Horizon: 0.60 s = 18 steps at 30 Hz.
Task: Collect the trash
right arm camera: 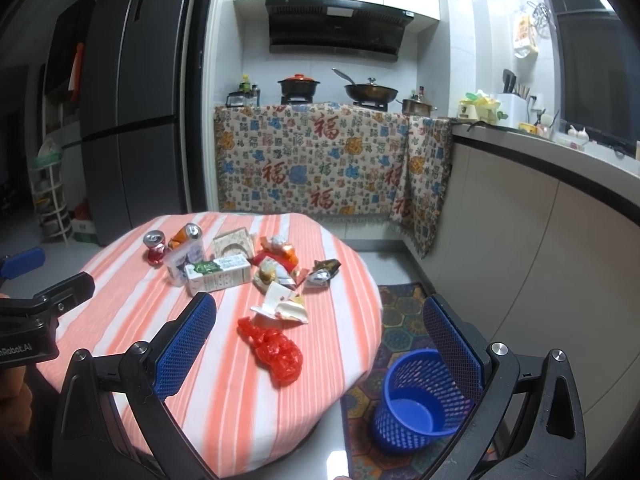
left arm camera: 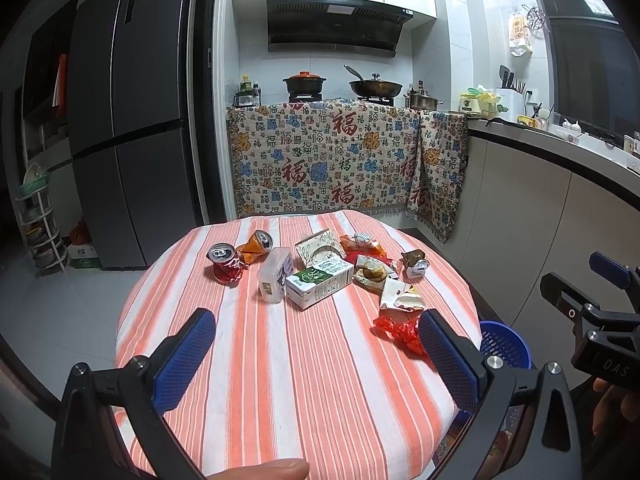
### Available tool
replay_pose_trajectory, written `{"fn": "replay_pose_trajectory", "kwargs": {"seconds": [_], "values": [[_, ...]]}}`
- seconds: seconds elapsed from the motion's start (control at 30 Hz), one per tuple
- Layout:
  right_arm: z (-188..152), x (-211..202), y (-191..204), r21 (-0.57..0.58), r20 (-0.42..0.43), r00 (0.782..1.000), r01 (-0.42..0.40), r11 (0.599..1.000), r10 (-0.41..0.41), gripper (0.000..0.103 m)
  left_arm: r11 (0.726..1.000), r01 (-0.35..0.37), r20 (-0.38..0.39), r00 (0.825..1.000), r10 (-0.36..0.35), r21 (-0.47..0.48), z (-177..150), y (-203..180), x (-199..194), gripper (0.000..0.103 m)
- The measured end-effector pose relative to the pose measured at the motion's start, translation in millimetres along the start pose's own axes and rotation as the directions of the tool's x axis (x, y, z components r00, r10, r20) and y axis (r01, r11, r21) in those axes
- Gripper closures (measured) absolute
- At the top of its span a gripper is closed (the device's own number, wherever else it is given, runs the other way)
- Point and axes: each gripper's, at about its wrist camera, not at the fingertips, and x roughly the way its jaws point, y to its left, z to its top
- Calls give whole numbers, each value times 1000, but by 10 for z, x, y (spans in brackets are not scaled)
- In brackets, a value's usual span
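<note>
Trash lies on a round table with an orange-striped cloth [left arm camera: 304, 380]: a crushed red can [left arm camera: 225, 263], an orange can [left arm camera: 256, 246], a clear plastic box [left arm camera: 274, 274], a green-white milk carton [left arm camera: 320, 283], wrappers [left arm camera: 374, 270] and a red plastic bag [left arm camera: 400, 330]. My left gripper [left arm camera: 316, 332] is open and empty above the near table. My right gripper [right arm camera: 320, 320] is open and empty, above the red bag [right arm camera: 274, 350] and the table's right edge. A blue mesh bin [right arm camera: 416, 396] stands on the floor to the right of the table.
A patterned rug [right arm camera: 400, 320] lies under the bin. A kitchen counter [right arm camera: 540, 184] runs along the right. A stove with pots [left arm camera: 340, 88] and a draped patterned cloth stand behind the table. A grey fridge [left arm camera: 124, 120] is at the left.
</note>
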Motion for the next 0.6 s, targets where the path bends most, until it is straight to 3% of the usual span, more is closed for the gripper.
{"fn": "replay_pose_trajectory", "kwargs": {"seconds": [0.47, 0.6], "values": [[-8, 5, 1, 2, -1, 1000, 1, 1000, -1, 0, 999, -22, 19, 1000, 22, 26, -2, -98, 21, 0], [-25, 13, -11, 4, -5, 1000, 1, 1000, -1, 0, 999, 26, -20, 999, -26, -44, -12, -57, 35, 0]]}}
